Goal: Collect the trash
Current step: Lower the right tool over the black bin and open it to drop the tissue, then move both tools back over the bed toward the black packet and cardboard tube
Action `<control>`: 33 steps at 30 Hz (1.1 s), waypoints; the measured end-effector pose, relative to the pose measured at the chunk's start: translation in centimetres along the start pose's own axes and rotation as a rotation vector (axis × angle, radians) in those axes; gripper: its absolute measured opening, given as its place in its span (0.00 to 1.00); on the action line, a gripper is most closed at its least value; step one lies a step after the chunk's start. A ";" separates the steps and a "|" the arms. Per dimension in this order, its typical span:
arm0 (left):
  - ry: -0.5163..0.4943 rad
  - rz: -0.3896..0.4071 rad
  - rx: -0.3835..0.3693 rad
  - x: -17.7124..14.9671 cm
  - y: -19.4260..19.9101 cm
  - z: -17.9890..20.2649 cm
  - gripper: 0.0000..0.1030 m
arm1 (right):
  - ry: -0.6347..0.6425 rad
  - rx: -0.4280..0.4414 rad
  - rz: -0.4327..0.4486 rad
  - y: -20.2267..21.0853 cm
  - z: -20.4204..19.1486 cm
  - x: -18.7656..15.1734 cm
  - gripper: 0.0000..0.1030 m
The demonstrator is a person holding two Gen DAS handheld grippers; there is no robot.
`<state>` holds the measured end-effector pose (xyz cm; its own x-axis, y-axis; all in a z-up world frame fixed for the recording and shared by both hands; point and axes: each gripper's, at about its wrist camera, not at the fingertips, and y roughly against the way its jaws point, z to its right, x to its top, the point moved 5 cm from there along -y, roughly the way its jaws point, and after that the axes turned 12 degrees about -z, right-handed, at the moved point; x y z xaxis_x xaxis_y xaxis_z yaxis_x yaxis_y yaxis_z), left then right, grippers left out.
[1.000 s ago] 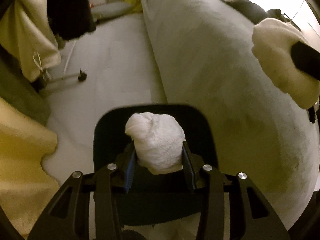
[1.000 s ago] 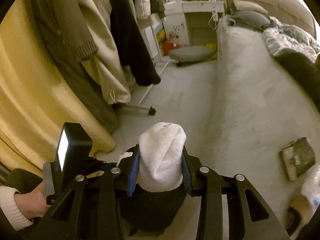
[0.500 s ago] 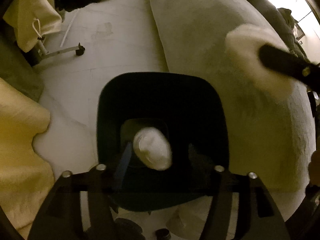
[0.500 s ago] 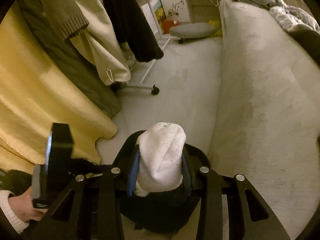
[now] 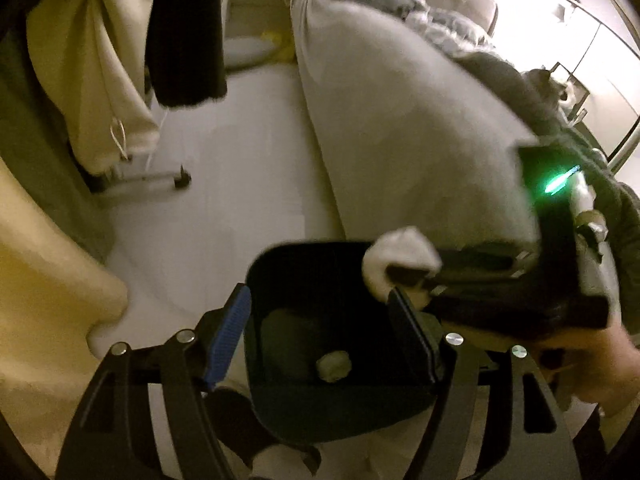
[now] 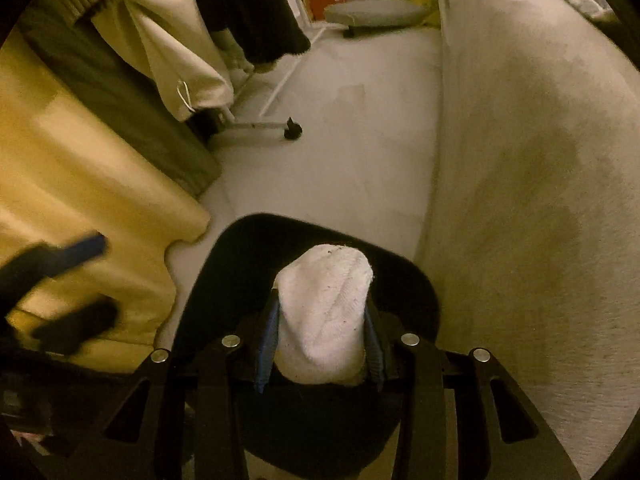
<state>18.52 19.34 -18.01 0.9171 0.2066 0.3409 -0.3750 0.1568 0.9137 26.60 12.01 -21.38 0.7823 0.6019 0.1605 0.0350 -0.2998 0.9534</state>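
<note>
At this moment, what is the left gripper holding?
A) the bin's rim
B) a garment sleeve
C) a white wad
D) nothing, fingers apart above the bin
D: the left gripper is open and empty above the black bin; the right gripper holds the white wad.

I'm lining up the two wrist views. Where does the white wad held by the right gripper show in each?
Left wrist view: the white wad sits right of centre, over the black bin's far right rim, at the tip of the right gripper.
Right wrist view: bottom centre, clamped between the blue pads, over the bin.
Shared landmark: the rack's wheeled foot on the floor.
</note>
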 end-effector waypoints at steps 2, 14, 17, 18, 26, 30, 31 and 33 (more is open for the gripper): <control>-0.007 0.036 0.001 0.6 1.0 0.3 0.70 | -0.004 0.005 -0.015 -0.5 -0.2 -0.2 0.39; -0.012 0.266 -0.070 2.9 7.8 1.2 0.62 | 0.015 -0.013 -0.099 -3.5 -1.0 -1.0 0.40; -0.021 0.294 -0.074 3.0 8.8 1.3 0.60 | 0.027 -0.021 -0.110 -3.9 -1.1 -1.2 0.41; -0.027 0.302 -0.065 3.1 9.1 1.4 0.59 | 0.029 -0.019 -0.110 -3.9 -1.2 -1.3 0.42; -0.026 0.361 -0.063 3.4 11.2 1.0 0.59 | 0.090 -0.003 -0.135 -4.7 -3.0 -1.7 0.55; -0.008 0.388 -0.075 3.9 12.1 0.7 0.62 | 0.100 -0.012 -0.118 -4.1 -3.5 -1.7 0.62; -0.003 0.392 -0.079 4.0 12.3 0.7 0.63 | 0.102 -0.013 -0.115 -3.9 -3.6 -1.8 0.62; 0.004 0.408 -0.088 4.3 12.7 0.6 0.63 | 0.111 -0.017 -0.099 -3.3 -3.6 -1.8 0.62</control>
<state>17.74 21.65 -4.81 0.6907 0.2722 0.6700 -0.7175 0.1430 0.6817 22.83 14.63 -23.87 0.7019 0.7064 0.0916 0.0973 -0.2225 0.9701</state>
